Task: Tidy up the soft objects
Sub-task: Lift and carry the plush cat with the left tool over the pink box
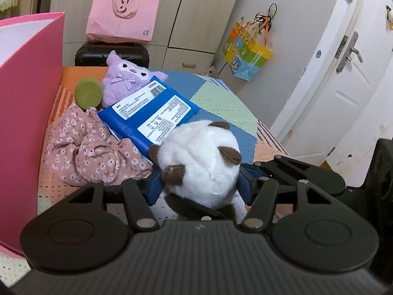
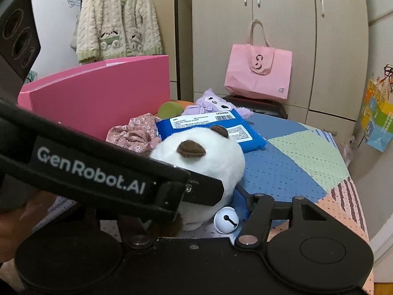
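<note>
A white plush toy (image 1: 199,162) with brown ears sits between the blue pads of my left gripper (image 1: 200,189), which is shut on it. In the right wrist view the same toy (image 2: 208,157) with a white bell (image 2: 226,220) lies between my right gripper's fingers (image 2: 242,202); the left gripper's arm (image 2: 98,172) crosses in front and hides the right gripper's left finger. Behind the toy lie a blue packet (image 1: 149,113), a pink floral cloth (image 1: 93,150), a purple plush (image 1: 127,76) and a green round object (image 1: 88,93).
A tall pink box (image 1: 27,98) stands at the left on the patterned mat (image 1: 221,98). A pink tote bag (image 1: 122,17) sits on a black case (image 1: 93,51) by the cupboards. A white door (image 1: 343,73) is at the right.
</note>
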A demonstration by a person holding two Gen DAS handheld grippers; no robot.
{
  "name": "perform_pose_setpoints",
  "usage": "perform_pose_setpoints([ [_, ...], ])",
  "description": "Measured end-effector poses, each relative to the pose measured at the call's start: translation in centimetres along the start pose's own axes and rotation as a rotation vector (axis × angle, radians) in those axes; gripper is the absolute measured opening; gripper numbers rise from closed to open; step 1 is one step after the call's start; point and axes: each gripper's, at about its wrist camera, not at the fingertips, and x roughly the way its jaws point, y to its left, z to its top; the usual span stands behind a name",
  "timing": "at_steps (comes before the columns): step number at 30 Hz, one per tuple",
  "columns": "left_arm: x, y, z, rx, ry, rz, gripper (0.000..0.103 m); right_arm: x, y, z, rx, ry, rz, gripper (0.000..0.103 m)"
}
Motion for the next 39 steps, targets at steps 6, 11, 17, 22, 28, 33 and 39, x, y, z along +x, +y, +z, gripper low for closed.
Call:
perform_pose_setpoints([
  [6, -1.1, -0.6, -0.8, 0.005, -0.021, -0.005, 0.060, -1.2, 0.9, -0.1, 0.016, -0.003, -0.033, 0.066],
  [11, -2.6, -0.7, -1.2, 0.001, -0.011, -0.002, 0.060, -2.1, 1.9, 0.0, 0.036, 0.007, -0.034, 0.066],
  [17, -4.3, -1.0, -1.7, 0.003, 0.012, 0.023, 0.060, -3.1, 2.9, 0.0, 0.051, 0.025, -0.009, 0.066],
  [22, -6.0, -0.9, -2.3, -0.006, 0.019, 0.022, 0.060, -4.2, 4.6, 0.0, 0.035, 0.031, -0.009, 0.066],
  [28, -8.5, -0.5, -2.8, -0.010, 0.022, 0.015, 0.060, -5.5, 6.4, 0.4, 0.046, 0.044, 0.007, 0.066],
  [33, -10.2, 0.8, -3.1, -0.039, 0.010, 0.014, 0.060, -5.8, 7.1, 0.9, 0.090, 0.038, 0.058, 0.066],
  [39, -11.8, 2.1, -3.4, -0.059, 0.032, -0.009, 0.060, -5.8, 7.8, 1.1, 0.129, 0.075, 0.128, 0.066],
])
